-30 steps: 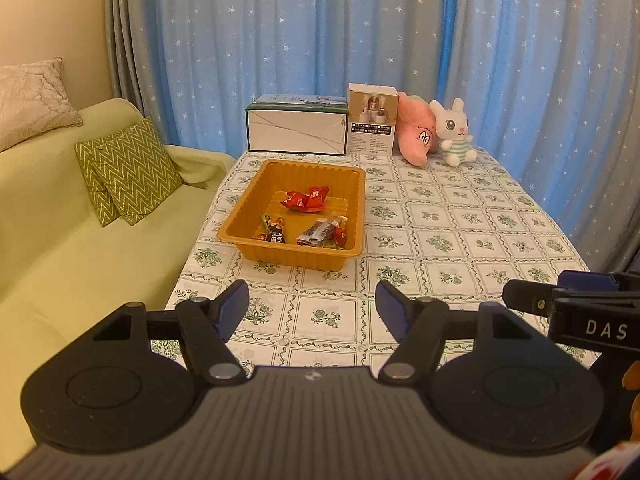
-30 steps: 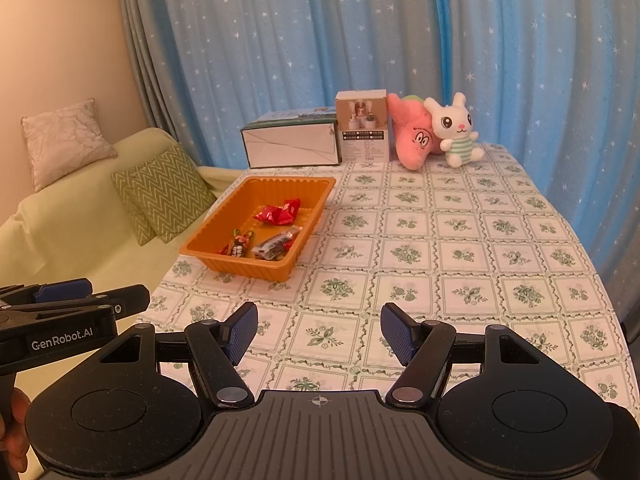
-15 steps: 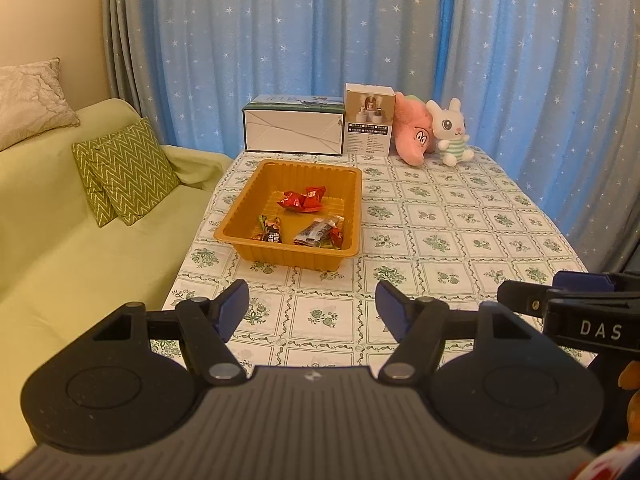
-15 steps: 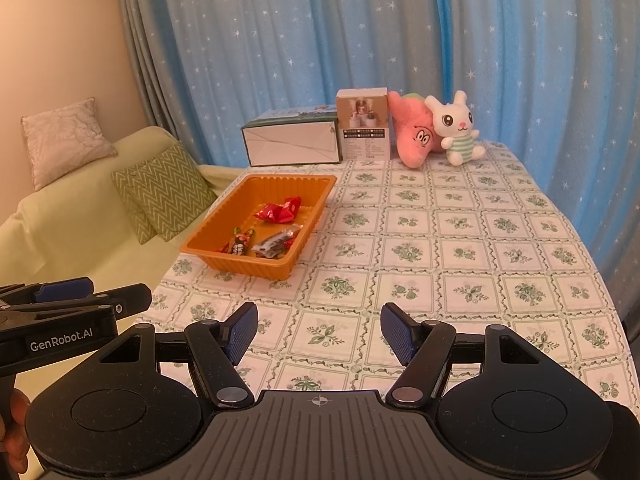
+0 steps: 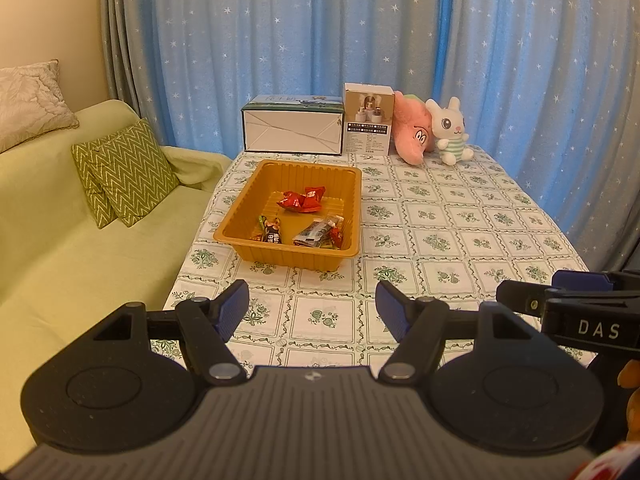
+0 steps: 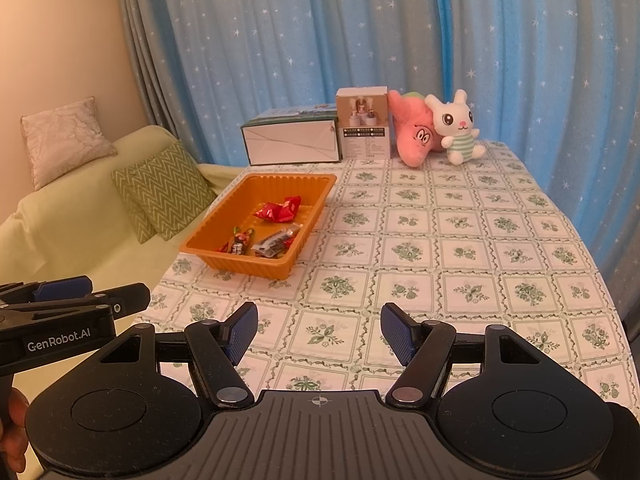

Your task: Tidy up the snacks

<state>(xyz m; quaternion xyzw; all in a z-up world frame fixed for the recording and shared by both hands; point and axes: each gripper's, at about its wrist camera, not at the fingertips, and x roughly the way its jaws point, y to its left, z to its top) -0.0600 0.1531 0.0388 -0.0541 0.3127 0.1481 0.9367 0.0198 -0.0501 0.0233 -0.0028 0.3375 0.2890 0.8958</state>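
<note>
An orange tray (image 5: 249, 208) (image 6: 208, 224) sits on the left side of the table. It holds red snack packets (image 5: 302, 200) (image 6: 279, 211), a dark bar (image 5: 273, 233) (image 6: 238, 241) and a clear wrapped snack (image 5: 316, 234) (image 6: 276, 242). My left gripper (image 5: 313, 312) is open and empty above the table's near edge, well short of the tray. My right gripper (image 6: 319, 332) is open and empty, also near the front edge, to the right of the left one.
A white box (image 5: 293, 130), a small carton (image 5: 368, 120), a pink plush (image 5: 412, 130) and a white bunny plush (image 5: 450, 132) stand at the table's far edge. A green sofa (image 5: 60, 240) with cushions lies to the left. Blue curtains hang behind.
Both grippers have drawn back slightly from the table; the tray looks a little farther away. The jaws stay open.
</note>
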